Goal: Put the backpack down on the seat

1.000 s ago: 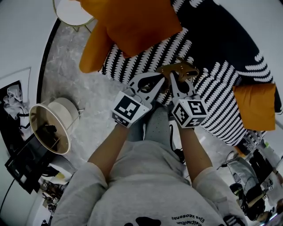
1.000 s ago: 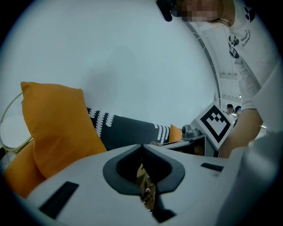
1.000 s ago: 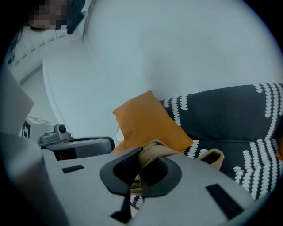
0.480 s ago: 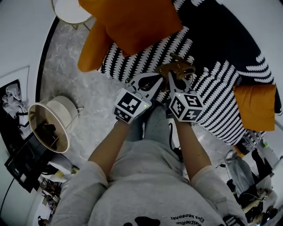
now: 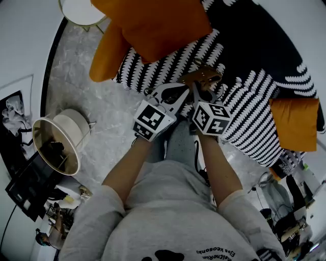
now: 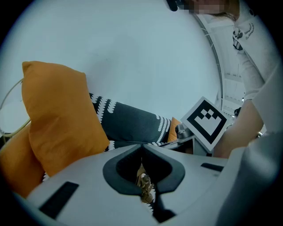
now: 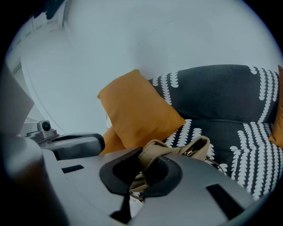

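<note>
A tan backpack (image 5: 204, 77) hangs over the front edge of the black seat with white markings (image 5: 168, 63), with only its top visible. My left gripper (image 5: 182, 96) is shut on a small brown piece of the backpack (image 6: 145, 187) pinched between its jaws. Close beside it on the right, my right gripper (image 5: 196, 94) is shut on a tan strap (image 7: 177, 152) that loops out of its jaws. The seat (image 7: 247, 150) lies just beyond and below the bag. The backpack's body is hidden behind the grippers.
A big orange cushion (image 5: 153, 25) leans at the seat's left end, and a smaller orange cushion (image 5: 293, 122) lies at the right. A lamp shade (image 5: 56, 145) stands on the marble floor (image 5: 97, 102) at left, with a round side table (image 5: 81, 10) beyond.
Both grippers and the backpack have moved a little forward, toward the seat. Both grips are unchanged.
</note>
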`<move>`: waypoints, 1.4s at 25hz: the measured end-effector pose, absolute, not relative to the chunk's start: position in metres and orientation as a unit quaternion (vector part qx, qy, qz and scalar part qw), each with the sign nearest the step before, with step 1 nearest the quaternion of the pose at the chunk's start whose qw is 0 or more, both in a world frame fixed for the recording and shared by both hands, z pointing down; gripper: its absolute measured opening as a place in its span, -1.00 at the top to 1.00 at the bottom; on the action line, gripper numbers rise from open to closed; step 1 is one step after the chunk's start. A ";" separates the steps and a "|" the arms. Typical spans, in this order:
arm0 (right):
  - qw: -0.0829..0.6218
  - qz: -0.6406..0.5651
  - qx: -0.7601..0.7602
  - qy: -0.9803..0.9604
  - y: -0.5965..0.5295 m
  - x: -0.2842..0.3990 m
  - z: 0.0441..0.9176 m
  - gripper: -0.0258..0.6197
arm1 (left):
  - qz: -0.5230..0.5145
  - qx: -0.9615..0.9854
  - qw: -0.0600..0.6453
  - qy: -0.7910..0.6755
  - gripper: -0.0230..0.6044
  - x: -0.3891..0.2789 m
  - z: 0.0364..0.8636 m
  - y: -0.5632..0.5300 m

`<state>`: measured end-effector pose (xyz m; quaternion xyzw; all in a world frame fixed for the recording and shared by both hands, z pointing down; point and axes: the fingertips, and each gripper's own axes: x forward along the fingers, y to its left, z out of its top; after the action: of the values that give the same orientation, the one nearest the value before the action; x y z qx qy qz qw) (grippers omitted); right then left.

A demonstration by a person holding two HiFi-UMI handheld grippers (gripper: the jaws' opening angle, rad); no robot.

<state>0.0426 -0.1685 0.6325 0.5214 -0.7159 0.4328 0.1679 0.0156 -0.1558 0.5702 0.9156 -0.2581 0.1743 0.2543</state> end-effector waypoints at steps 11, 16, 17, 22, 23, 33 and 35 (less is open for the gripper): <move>0.205 0.468 0.518 -0.686 -0.157 0.037 0.667 0.81 | 0.177 0.914 0.259 -0.255 0.86 0.007 0.575 -0.156; 0.208 0.470 0.524 -0.679 -0.156 0.044 0.673 0.81 | 0.181 0.912 0.263 -0.257 0.86 0.004 0.577 -0.154; 0.208 0.471 0.526 -0.677 -0.156 0.046 0.672 0.81 | 0.181 0.912 0.264 -0.257 0.86 0.006 0.576 -0.154; 0.238 0.456 0.522 -0.681 -0.156 0.047 0.682 0.81 | 0.189 0.910 0.268 -0.252 0.86 0.010 0.585 -0.152; 0.241 0.454 0.524 -0.679 -0.155 0.048 0.683 0.81 | 0.189 0.910 0.268 -0.252 0.86 0.010 0.585 -0.152; 0.230 0.513 0.543 -0.624 -0.137 0.060 0.703 0.31 | 0.190 0.912 0.268 -0.247 0.86 0.019 0.586 -0.146; 0.238 0.518 0.551 -0.610 -0.131 0.066 0.710 0.21 | 0.191 0.912 0.268 -0.246 0.86 0.019 0.587 -0.144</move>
<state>0.0659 -0.1308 0.7097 0.5506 -0.6098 0.5180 0.2382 0.0191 -0.1443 0.5872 0.9117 -0.2456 0.1907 0.2684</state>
